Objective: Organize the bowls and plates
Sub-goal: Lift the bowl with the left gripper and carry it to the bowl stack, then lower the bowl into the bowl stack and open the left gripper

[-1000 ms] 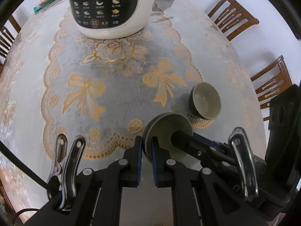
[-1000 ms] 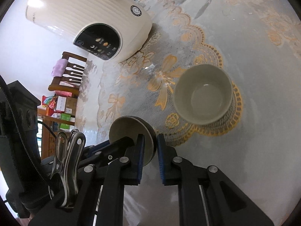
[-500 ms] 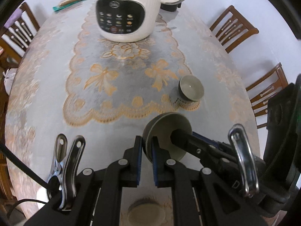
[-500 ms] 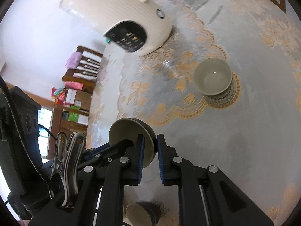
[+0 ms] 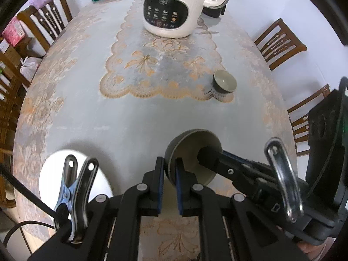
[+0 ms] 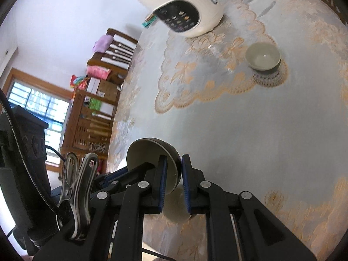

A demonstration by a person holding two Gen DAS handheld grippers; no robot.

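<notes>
Both grippers clamp the same bowl [image 5: 193, 152], one on each side of its rim, and hold it in the air above the table [image 5: 130, 117]. In the left wrist view the left gripper [image 5: 168, 182] has its blue pads closed narrow on the near wall of the bowl, which tips so its pale inside faces toward three o'clock. The right gripper [image 5: 208, 158] enters from four o'clock, one black finger inside the bowl.

From the right wrist camera the right gripper [image 6: 173, 178] pinches the bowl's rim [image 6: 152, 154] between its pads, jaws nearly together, while the left gripper [image 6: 134, 169] comes in from nine o'clock and grips the opposite edge.

A second bowl [image 5: 224, 81] sits upright on the table at about two o'clock from the held one, on the scalloped corner of a lace runner [image 5: 163, 69] (its inside is grey-green and looks empty). It stands well apart from both grippers. A white plate [image 5: 52, 169] lies on the table at nine o'clock from the held bowl, partly behind a metal clip [image 5: 71, 193]. At twelve o'clock a cream kitchen appliance [image 5: 174, 6] with a dark button panel stands on the runner. Wooden chairs [image 5: 280, 43] ring the table.
</notes>
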